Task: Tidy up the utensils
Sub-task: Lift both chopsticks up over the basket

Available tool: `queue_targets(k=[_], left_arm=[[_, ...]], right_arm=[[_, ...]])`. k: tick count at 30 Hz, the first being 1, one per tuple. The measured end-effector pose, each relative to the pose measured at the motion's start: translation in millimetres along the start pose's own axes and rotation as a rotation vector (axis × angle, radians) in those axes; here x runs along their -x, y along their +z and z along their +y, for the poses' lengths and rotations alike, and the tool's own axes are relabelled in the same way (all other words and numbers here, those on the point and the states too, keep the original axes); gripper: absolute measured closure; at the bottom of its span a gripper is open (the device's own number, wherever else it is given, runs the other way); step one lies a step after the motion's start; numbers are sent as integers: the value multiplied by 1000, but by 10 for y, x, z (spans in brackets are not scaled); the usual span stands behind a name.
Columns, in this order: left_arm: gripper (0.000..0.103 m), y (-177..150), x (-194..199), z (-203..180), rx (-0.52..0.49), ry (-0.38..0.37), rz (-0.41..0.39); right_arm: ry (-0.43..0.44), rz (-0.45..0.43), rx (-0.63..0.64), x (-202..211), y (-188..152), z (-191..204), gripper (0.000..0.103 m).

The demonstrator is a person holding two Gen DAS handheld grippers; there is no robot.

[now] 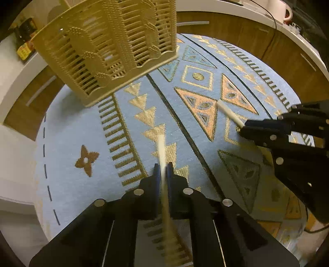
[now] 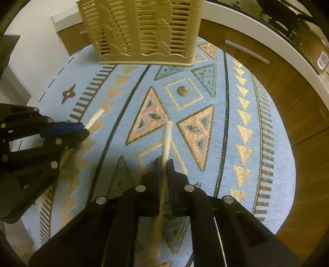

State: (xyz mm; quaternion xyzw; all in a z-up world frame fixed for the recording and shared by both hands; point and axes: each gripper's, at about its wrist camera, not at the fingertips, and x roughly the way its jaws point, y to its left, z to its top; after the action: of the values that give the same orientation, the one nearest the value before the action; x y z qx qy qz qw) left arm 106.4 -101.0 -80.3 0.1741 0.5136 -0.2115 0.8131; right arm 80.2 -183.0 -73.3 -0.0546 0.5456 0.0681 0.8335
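Each gripper holds a pale, thin chopstick above a round table with a blue patterned cloth [image 1: 67, 131]. My left gripper [image 1: 163, 167] is shut on one chopstick [image 1: 161, 145], whose tip juts past the fingers. In the right wrist view that left gripper [image 2: 83, 128] shows at the left with its chopstick [image 2: 94, 119]. My right gripper [image 2: 163, 163] is shut on the other chopstick [image 2: 167, 139]; the left wrist view has that gripper [image 1: 243, 126] at the right with its chopstick [image 1: 228, 113]. A tan slotted utensil basket [image 1: 107, 47] [image 2: 144, 30] stands upright at the table's far side.
Wooden cabinets with a white counter [image 1: 246, 12] curve round behind the table. A white mug [image 1: 281, 10] and a black cable lie on that counter. A dark jar [image 1: 24, 41] stands at the far left. A white wall [image 2: 37, 51] is left of the basket.
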Motion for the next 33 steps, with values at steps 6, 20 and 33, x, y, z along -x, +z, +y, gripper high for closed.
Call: queue_targets(k=[6, 20, 33], left_arm=[[99, 50, 409, 216, 83, -119, -187], [99, 950, 1847, 626, 143, -149, -724], [99, 1298, 1914, 830, 267, -139, -1049]], right_arm=[[103, -88, -30, 257, 8, -97, 99], [131, -656, -124, 1824, 818, -365, 99], [181, -956, -327, 1592, 1579, -827, 99]])
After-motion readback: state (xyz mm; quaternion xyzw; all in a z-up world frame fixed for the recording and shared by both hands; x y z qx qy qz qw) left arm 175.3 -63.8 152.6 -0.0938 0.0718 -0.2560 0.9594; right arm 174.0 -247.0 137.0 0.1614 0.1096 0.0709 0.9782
